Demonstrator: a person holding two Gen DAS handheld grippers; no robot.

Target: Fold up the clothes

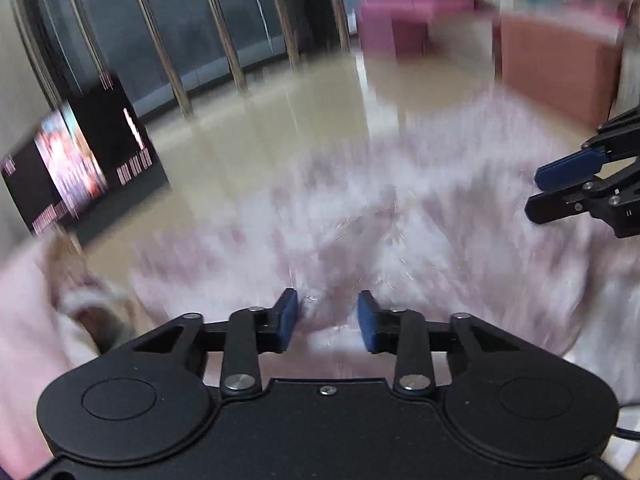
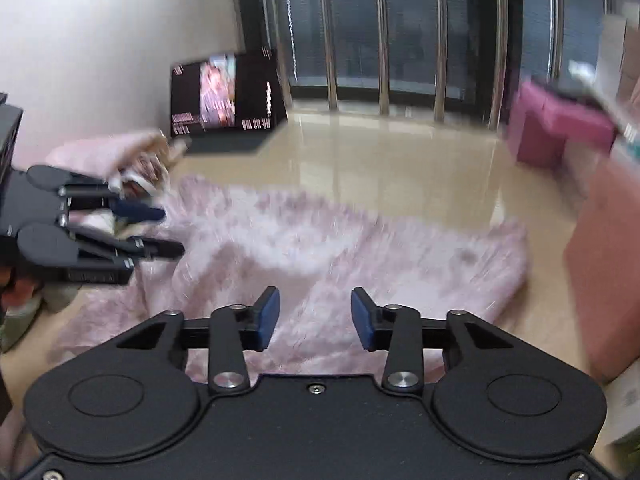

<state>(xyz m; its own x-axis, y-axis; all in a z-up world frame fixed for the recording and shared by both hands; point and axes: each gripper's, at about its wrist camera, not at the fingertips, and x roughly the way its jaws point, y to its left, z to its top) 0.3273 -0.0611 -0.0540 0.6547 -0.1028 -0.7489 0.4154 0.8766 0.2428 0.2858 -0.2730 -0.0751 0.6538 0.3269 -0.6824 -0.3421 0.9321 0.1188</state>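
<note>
Much of both views is smeared by motion blur, so the weave and outline of the fluffy pink garment (image 2: 320,240) are hard to make out, and its near edge is hidden behind the black gripper bodies. The garment is spread flat on the glossy beige floor (image 2: 380,160), directly below and ahead of both grippers. The left gripper (image 1: 328,316) is seen with its blue pads set partly apart; blurred pink fabric shows in the gap, but whether the pads press on it cannot be told. The right gripper (image 2: 314,314) is likewise held partly spread above the fabric, with nothing pinched. A second pale pink heap (image 2: 100,156) lies at the garment's left edge, cut off by the left gripper. Open floor is left beyond the garment up to the metal window bars (image 2: 384,40). A black box (image 2: 228,96) is stood by the wall, and magenta (image 2: 560,124) and brownish-pink (image 2: 608,264) blocks bound the right side.
</note>
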